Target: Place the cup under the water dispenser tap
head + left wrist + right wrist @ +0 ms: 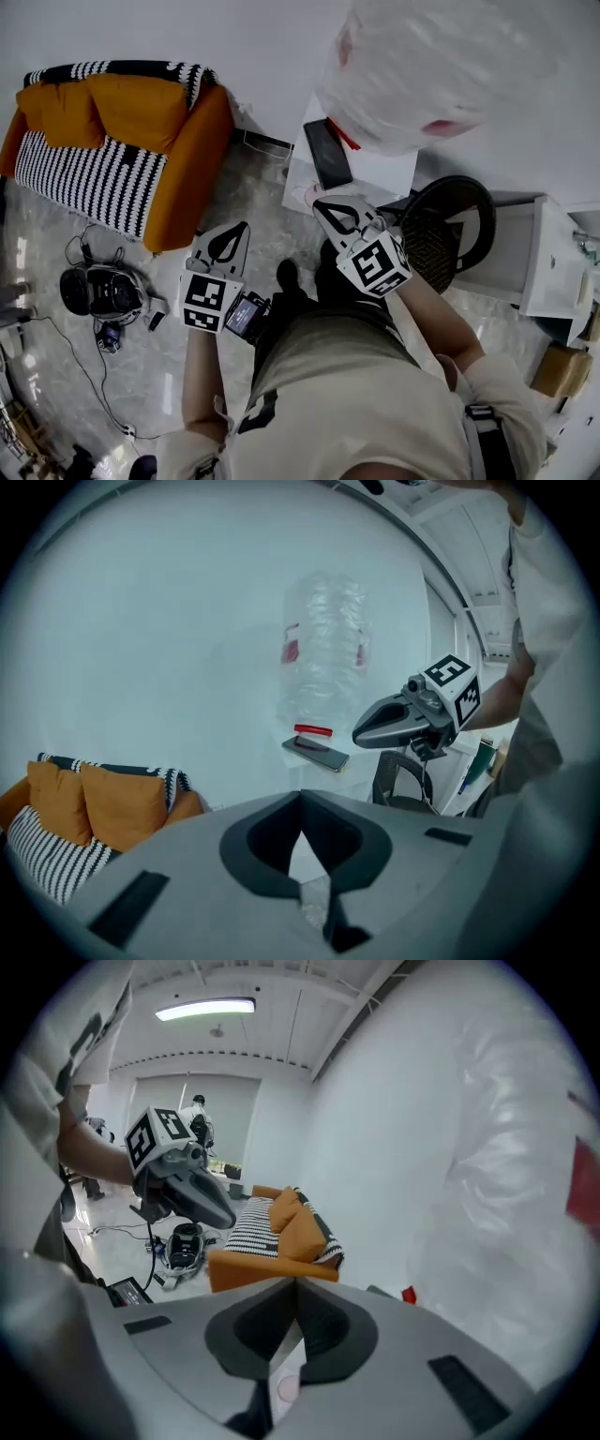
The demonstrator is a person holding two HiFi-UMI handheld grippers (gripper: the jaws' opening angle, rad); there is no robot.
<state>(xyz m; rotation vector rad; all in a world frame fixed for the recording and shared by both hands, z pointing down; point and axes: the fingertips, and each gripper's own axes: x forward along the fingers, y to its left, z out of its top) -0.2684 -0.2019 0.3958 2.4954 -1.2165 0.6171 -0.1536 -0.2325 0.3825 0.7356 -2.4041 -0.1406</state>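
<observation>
Head view shows our left gripper (242,229) and right gripper (321,206) both pinched shut on nothing, with no cup in sight, so we could bump the phone (327,153) off the water dispenser (384,175) while hunting for it.

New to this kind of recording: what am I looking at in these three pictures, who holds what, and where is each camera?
No robot: a person holds a two-jaw tool in each hand. The head view looks down from the person's head at the left tool and right tool; the marker cubes are part of them. The other two pictures come from cameras riding on each tool, looking along its jaws. Both tools are shut and empty. Ahead, the water dispenser's clear bottle stands on a white top where a phone lies. An orange sofa stands left. No cup shows.
</observation>
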